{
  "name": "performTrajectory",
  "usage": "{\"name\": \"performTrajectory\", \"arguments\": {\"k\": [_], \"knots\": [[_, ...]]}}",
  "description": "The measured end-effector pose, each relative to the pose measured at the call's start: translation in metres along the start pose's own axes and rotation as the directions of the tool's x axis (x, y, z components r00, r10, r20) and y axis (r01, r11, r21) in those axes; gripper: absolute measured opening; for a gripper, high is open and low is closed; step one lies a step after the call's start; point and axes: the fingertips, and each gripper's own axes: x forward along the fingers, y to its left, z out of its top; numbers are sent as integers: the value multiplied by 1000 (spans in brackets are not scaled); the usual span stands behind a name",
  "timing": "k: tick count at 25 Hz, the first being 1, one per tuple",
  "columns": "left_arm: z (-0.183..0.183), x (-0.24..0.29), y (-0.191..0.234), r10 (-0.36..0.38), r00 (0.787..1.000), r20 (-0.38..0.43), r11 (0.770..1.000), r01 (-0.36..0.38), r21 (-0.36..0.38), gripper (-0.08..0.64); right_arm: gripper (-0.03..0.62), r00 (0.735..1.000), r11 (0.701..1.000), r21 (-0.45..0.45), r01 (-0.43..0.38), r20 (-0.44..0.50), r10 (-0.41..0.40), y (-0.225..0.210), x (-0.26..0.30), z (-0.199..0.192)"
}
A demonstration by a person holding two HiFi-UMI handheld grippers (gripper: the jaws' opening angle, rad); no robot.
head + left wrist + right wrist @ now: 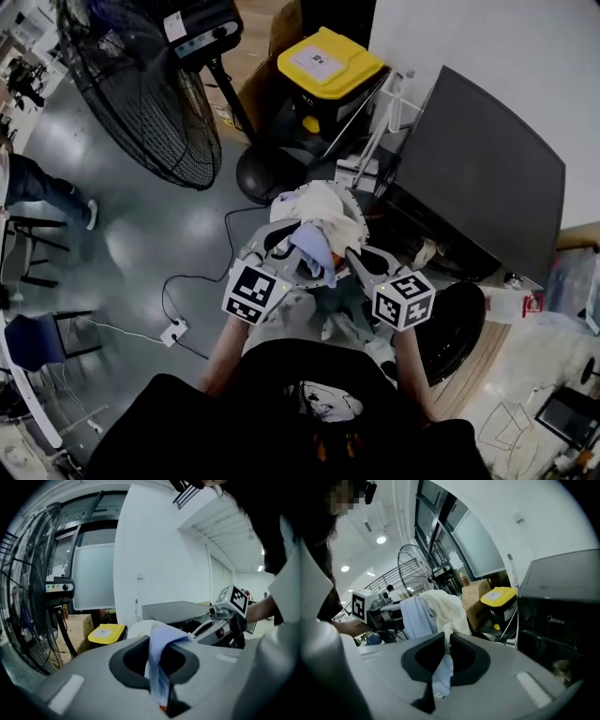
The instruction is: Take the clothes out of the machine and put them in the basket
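Observation:
A bundle of clothes hangs between both grippers in front of the person: a cream garment point(326, 211) on top and a light blue one point(314, 248) below. My left gripper point(279, 246) is shut on the light blue cloth point(161, 641), which runs up between its jaws point(158, 660). My right gripper point(361, 262) is shut on a fold of cream and blue cloth point(443, 667); the cream garment point(440, 603) drapes beyond it. The dark washing machine point(478, 178) stands at the right, its round opening point(455, 333) beside the right gripper. I cannot make out a basket.
A large floor fan point(141, 84) stands at the left, its base point(267, 173) just beyond the bundle. A black bin with a yellow lid point(328, 66) and cardboard boxes sit behind. A white power strip point(173, 330) and cable lie on the grey floor at the left.

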Motion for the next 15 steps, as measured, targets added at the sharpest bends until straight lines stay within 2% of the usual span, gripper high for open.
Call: {"name": "performTrajectory", "arguments": {"k": [4,7,10,15], "knots": [[-35,24,30,-59,994,-93,997,64,52,37,44,997,995,74,66,-34,-64,-15,47,-15],[-64,44,45,-108,980,-165,989,123,83,37,44,991,983,131,128,-51,-123,-29,72,-28],[-97,66,58,-155,960,-232,978,183,102,37,46,981,964,187,190,-80,-178,-45,95,-46],[-154,101,68,-226,913,-341,959,270,87,37,52,956,924,254,285,-139,-257,-75,122,-81]]}}
